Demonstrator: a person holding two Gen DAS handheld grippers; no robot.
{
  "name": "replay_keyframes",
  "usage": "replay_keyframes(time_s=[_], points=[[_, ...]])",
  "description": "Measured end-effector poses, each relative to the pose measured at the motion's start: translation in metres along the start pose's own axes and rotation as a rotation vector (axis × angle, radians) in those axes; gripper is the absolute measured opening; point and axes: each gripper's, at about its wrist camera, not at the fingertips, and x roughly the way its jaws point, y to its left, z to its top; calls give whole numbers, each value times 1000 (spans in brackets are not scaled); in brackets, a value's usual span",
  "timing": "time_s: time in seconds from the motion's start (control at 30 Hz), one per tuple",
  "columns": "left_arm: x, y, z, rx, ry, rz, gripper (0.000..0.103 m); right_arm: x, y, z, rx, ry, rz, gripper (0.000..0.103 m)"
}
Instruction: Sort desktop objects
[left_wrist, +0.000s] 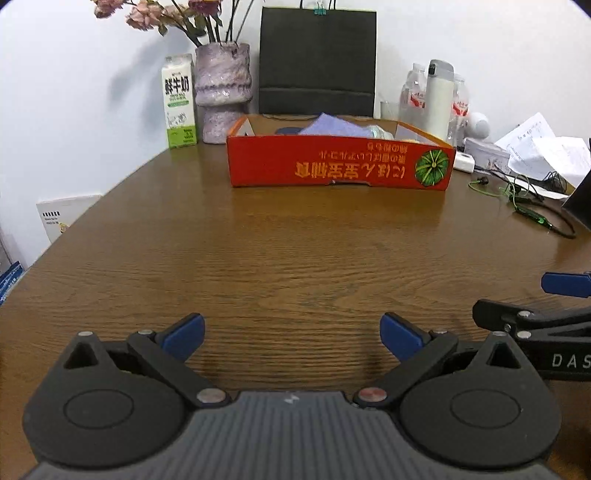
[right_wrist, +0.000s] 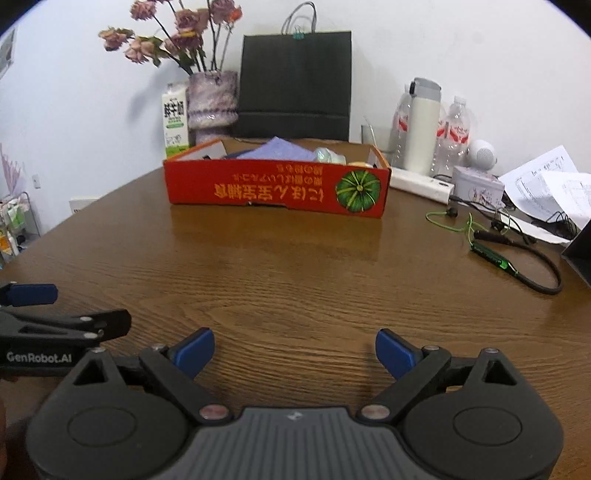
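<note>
An orange-red cardboard box (left_wrist: 340, 162) stands at the far middle of the brown wooden table (left_wrist: 280, 251); it also shows in the right wrist view (right_wrist: 277, 188). Inside lie a purple cloth (right_wrist: 275, 150) and other small items, partly hidden by the box wall. My left gripper (left_wrist: 291, 338) is open and empty, low over the near table. My right gripper (right_wrist: 294, 350) is open and empty beside it. Each gripper shows at the edge of the other's view.
At the back stand a milk carton (left_wrist: 179, 101), a vase of flowers (left_wrist: 221, 92), a black paper bag (left_wrist: 317, 62), a white flask (right_wrist: 421, 125) and water bottles. At the right lie green earphones with a cable (right_wrist: 495, 254), a small tin (right_wrist: 476, 186) and papers (right_wrist: 546, 184).
</note>
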Motion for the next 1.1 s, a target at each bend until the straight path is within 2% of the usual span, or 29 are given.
replay_keyframes(time_s=[0.1,0.27,0.33,0.73,1.1], points=[[8,-1,0,6,46,-6,103,7,0,2,3,13,5,94],[12,-1,1,-3,51,10,103,17,-1,2,11,47,-9,95],[15,1,3,-16,52,18,103,22,-3,3,23,70,-14,103],[19,-1,5,-18,54,29,103,26,-5,5,6,70,18,103],[19,-1,5,-18,54,29,103,29,-8,7,28,71,-15,103]])
